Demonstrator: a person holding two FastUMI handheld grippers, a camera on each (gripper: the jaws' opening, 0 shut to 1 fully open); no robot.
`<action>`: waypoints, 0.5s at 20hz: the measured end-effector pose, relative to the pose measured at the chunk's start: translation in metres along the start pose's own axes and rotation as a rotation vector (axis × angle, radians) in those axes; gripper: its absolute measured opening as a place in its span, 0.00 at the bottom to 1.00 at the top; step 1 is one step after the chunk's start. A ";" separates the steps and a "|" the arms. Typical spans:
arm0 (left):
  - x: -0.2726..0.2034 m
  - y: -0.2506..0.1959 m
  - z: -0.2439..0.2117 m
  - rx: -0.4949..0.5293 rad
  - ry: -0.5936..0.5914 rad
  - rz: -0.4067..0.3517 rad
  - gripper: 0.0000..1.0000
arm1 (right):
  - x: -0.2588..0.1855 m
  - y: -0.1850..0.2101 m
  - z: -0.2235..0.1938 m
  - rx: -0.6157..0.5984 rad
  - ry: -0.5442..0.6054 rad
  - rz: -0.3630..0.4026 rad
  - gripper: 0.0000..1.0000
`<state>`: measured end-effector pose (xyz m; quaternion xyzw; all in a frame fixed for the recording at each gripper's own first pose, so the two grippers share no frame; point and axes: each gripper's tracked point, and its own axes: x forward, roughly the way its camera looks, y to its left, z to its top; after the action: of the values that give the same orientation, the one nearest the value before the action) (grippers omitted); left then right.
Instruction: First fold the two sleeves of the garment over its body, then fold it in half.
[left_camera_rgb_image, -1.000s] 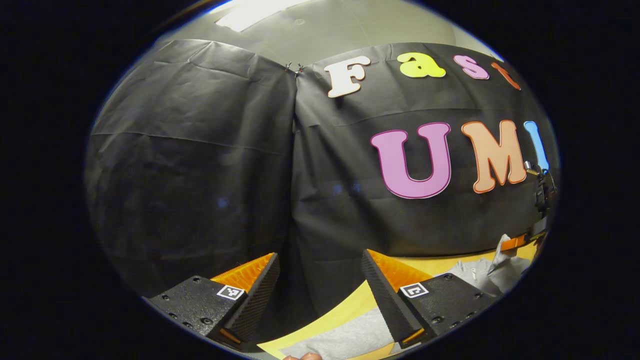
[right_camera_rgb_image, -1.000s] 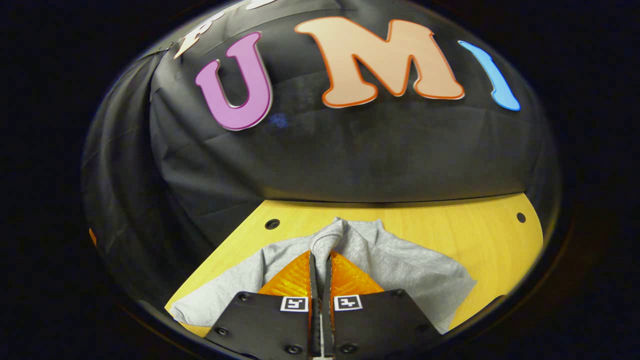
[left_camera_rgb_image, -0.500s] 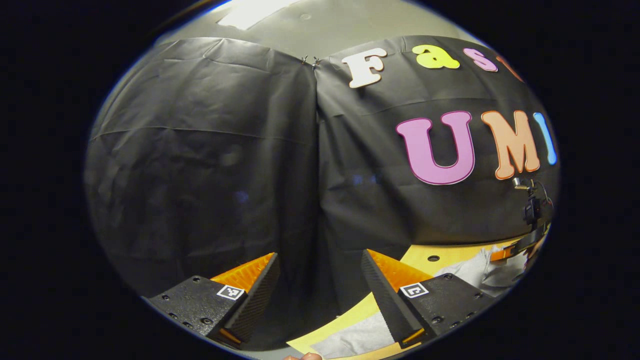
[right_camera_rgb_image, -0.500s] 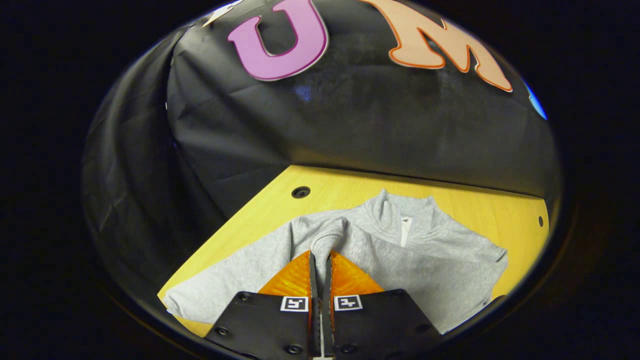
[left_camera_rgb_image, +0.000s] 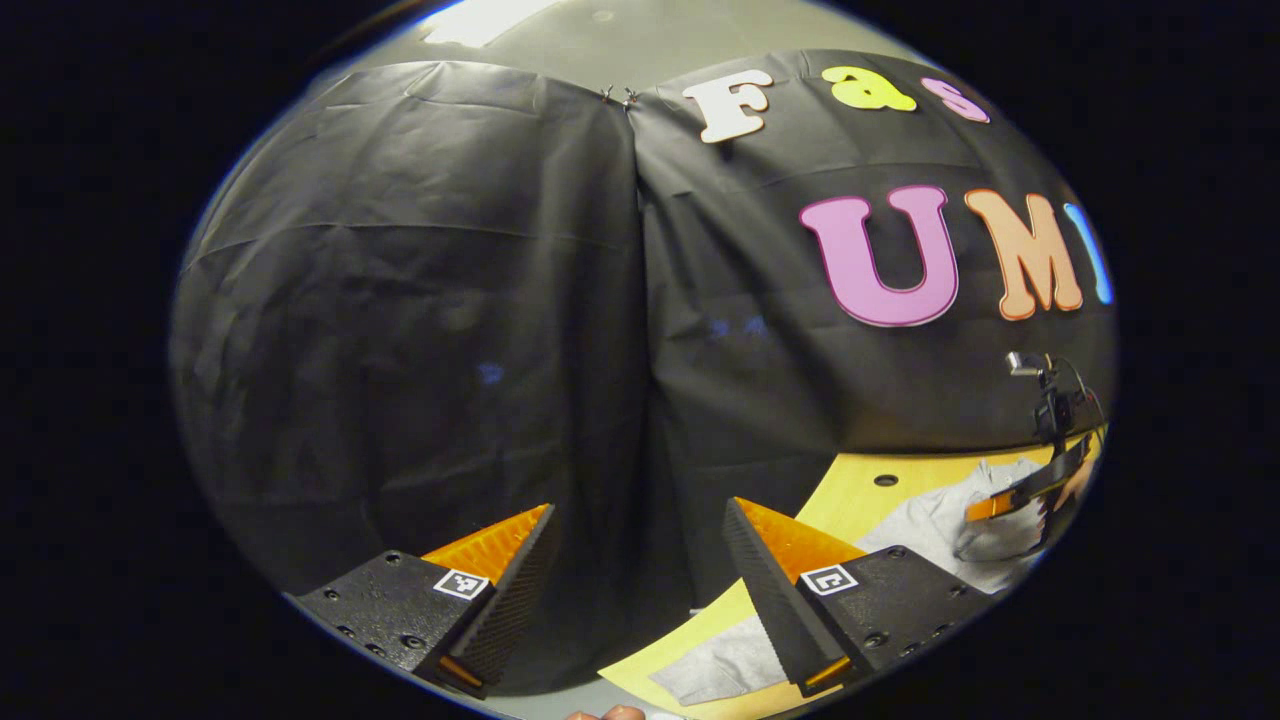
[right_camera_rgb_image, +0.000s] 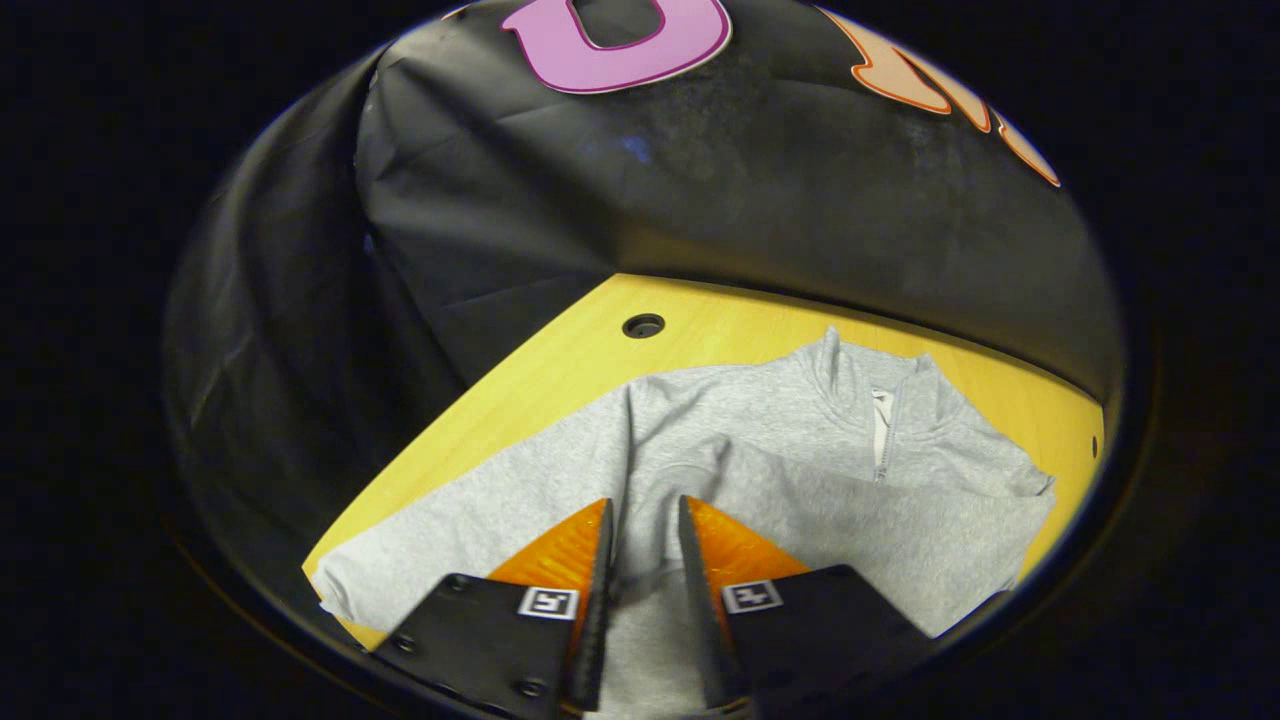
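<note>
On the yellow wooden desk (right_camera_rgb_image: 560, 360) lies the grey knitted zip-neck sweatshirt (right_camera_rgb_image: 800, 470), spread flat with its collar toward the black cloth wall (right_camera_rgb_image: 760, 200) and one grey sleeve (right_camera_rgb_image: 850, 520) folded across its body. In the right gripper view, the right gripper (right_camera_rgb_image: 645, 520) hangs low over the sweatshirt's middle; its fingers (right_camera_rgb_image: 570, 550) stand slightly apart with grey fabric visible in the narrow gap, and whether they touch the cloth cannot be told. The other sleeve (right_camera_rgb_image: 450, 540) stretches out toward the desk's near-left edge. A round hole (right_camera_rgb_image: 643, 325) sits in the desk beyond the sweatshirt.

In the left gripper view, the left gripper (left_camera_rgb_image: 640, 540) is held off the desk's edge, facing the wall, its fingers wide apart and holding nothing. A corner of the sweatshirt (left_camera_rgb_image: 725, 665) lies just beneath its right-hand finger. Farther off, the right gripper (left_camera_rgb_image: 1030, 490) shows above the sweatshirt.
</note>
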<state>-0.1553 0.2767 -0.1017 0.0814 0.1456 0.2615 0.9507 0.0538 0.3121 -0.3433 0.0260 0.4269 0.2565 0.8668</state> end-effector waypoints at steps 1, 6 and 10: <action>0.001 -0.002 -0.009 0.002 0.015 -0.008 1.00 | -0.008 0.004 0.007 -0.005 -0.021 0.005 0.54; 0.009 -0.020 -0.065 -0.008 0.128 -0.066 0.97 | -0.058 -0.007 0.029 -0.064 -0.152 -0.034 0.99; 0.016 -0.028 -0.115 -0.079 0.256 -0.082 0.95 | -0.095 -0.025 0.034 -0.100 -0.208 -0.062 0.96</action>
<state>-0.1655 0.2704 -0.2206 0.0040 0.2583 0.2360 0.9368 0.0417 0.2519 -0.2593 -0.0040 0.3217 0.2467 0.9141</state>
